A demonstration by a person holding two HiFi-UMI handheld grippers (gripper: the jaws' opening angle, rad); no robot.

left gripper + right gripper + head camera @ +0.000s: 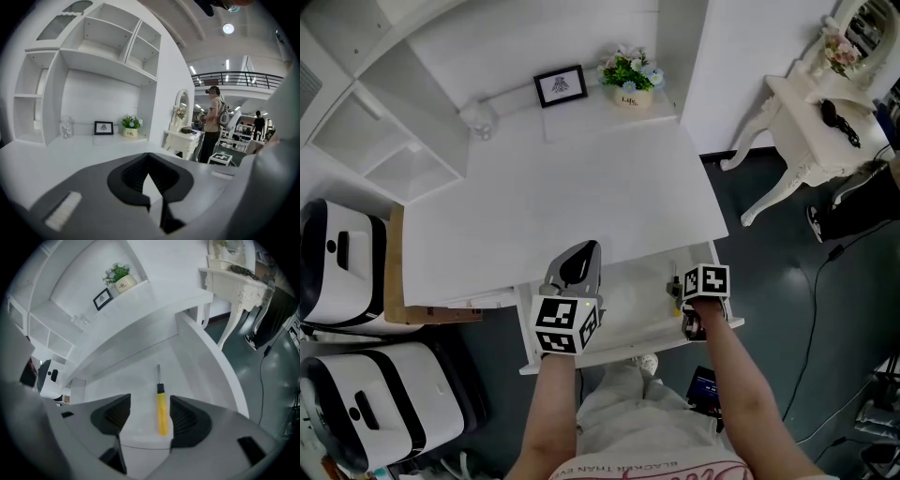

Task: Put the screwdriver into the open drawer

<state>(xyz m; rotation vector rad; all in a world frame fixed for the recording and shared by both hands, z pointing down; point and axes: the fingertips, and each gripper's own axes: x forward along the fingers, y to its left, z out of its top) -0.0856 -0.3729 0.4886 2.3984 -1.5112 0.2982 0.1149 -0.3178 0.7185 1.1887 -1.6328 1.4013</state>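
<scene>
The yellow-handled screwdriver (161, 411) lies flat on the floor of the open white drawer (213, 357), shaft pointing toward the drawer's back. My right gripper (149, 409) hangs above it, pointing steeply down, open, its pads clear of the tool. In the head view that gripper (691, 317) is over the right end of the drawer (623, 351), mostly hidden under its marker cube. My left gripper (580, 255) hovers over the drawer's left part near the desk edge; its jaws (148, 157) meet at the tips, shut and empty.
The white desk (572, 187) carries a framed picture (560, 86), a flower pot (630, 80) and a glass jar (480, 120) at the back. White shelving stands at the left, a white dressing table (806, 112) at the right. A person (214, 123) stands far off.
</scene>
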